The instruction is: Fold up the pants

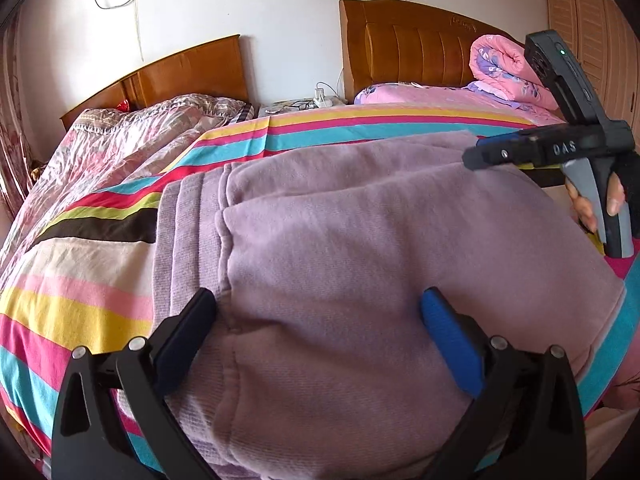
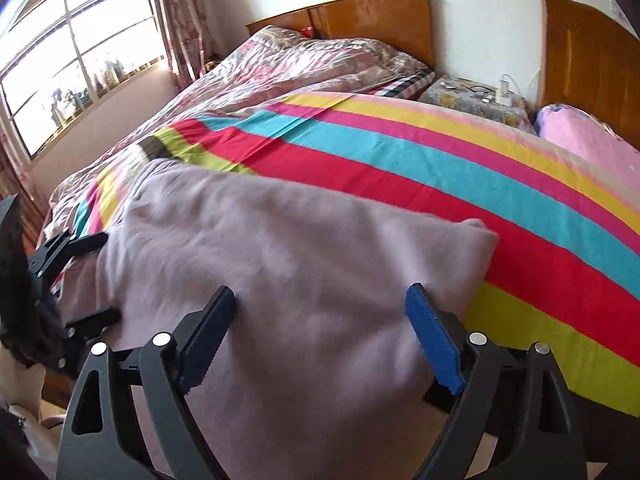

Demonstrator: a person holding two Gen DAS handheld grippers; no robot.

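Observation:
Lilac pants [image 1: 360,248] lie folded on the striped sheet [image 1: 80,264], waistband to the left in the left wrist view. My left gripper [image 1: 316,304] is open just above the near part of the pants, nothing between its pads. The right gripper [image 1: 474,160], held by a hand [image 1: 580,204], hovers over the pants' far right edge. In the right wrist view the pants [image 2: 280,264] spread below my right gripper [image 2: 320,300], whose jaws stand wide apart and empty. The left gripper [image 2: 102,278] shows at the pants' left edge, fingers apart.
A second bed with a patterned quilt [image 2: 304,60] lies alongside. Two wooden headboards [image 1: 408,44] stand at the wall, a nightstand [image 1: 300,106] with a charger and glasses between them. A rolled pink quilt [image 1: 504,72] sits at the back right, a window [image 2: 80,52] at the left.

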